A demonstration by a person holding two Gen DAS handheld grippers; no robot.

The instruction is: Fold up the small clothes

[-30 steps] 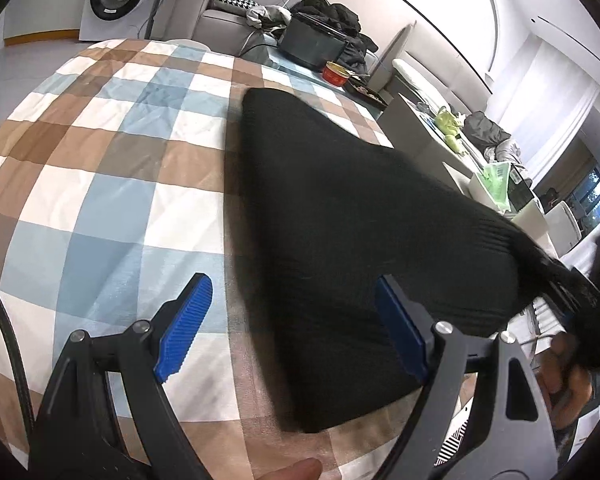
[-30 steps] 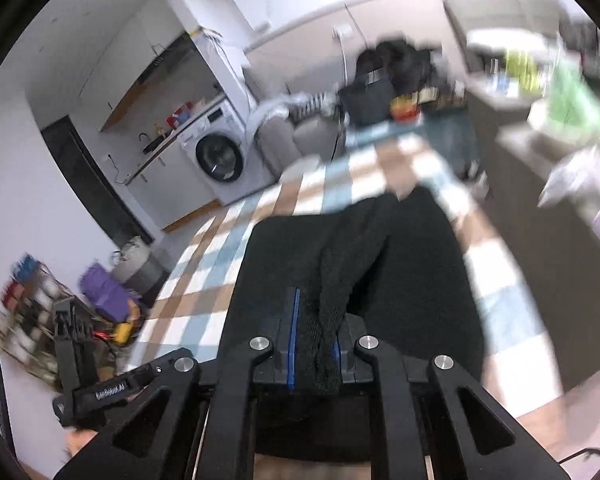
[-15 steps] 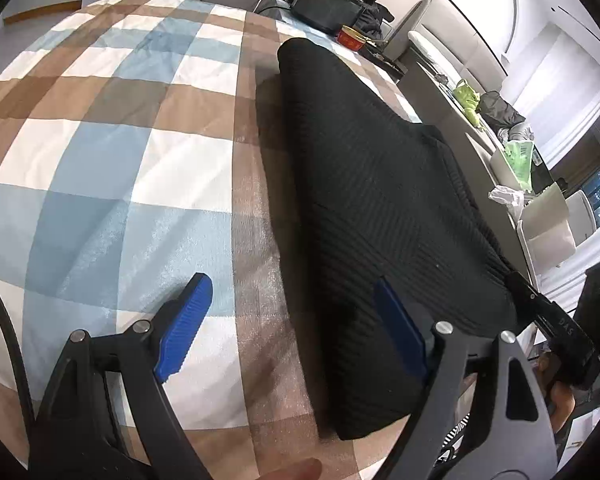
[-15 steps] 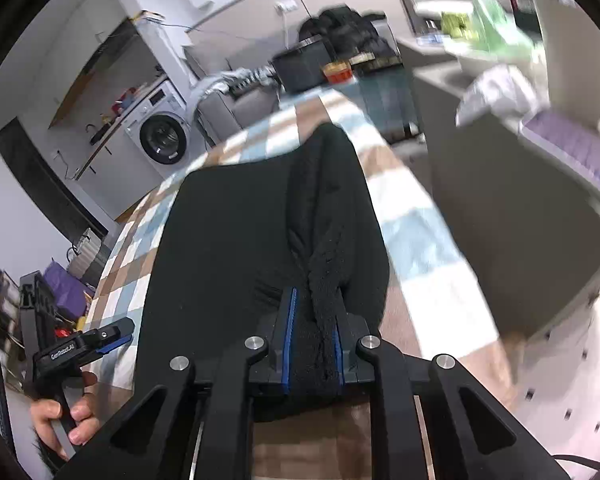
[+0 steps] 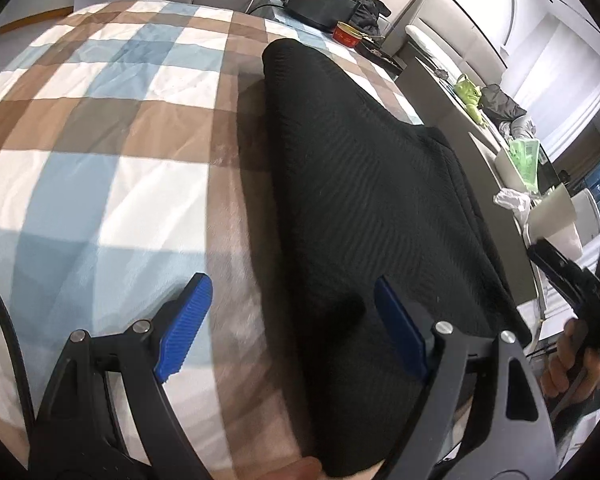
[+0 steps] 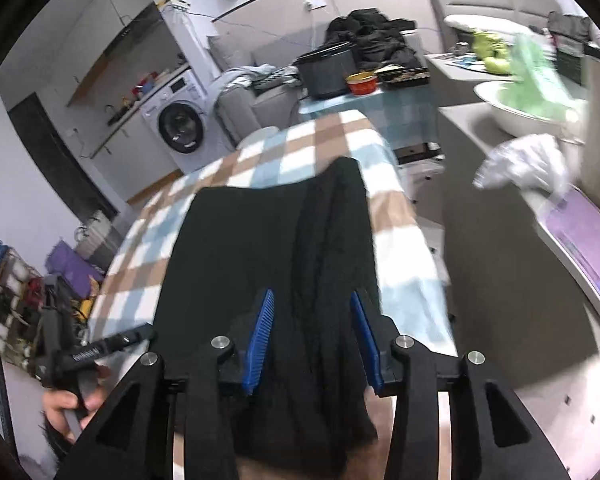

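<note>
A black ribbed knit garment [image 5: 360,184] lies folded lengthwise on the checked blanket [image 5: 100,140] of a bed. My left gripper [image 5: 292,316] stands open over the garment's near left edge, one blue pad above the blanket and the other above the knit, gripping nothing. In the right wrist view, a raised fold of the garment [image 6: 268,248] runs between the blue pads of my right gripper [image 6: 312,336]. Its jaws are opening and the pads no longer press on the fold.
The bed's right edge drops beside a grey counter [image 6: 480,208] bearing a white bowl [image 6: 520,108] and crumpled plastic [image 6: 528,160]. Beyond the bed stand a red bowl [image 5: 348,34], a dark pot [image 6: 328,72], a sofa and a washing machine [image 6: 180,128].
The right gripper's pads have parted from the fold they pinched, and the garment has come down flat on the bed. The left gripper has sunk toward the garment's near edge, still open.
</note>
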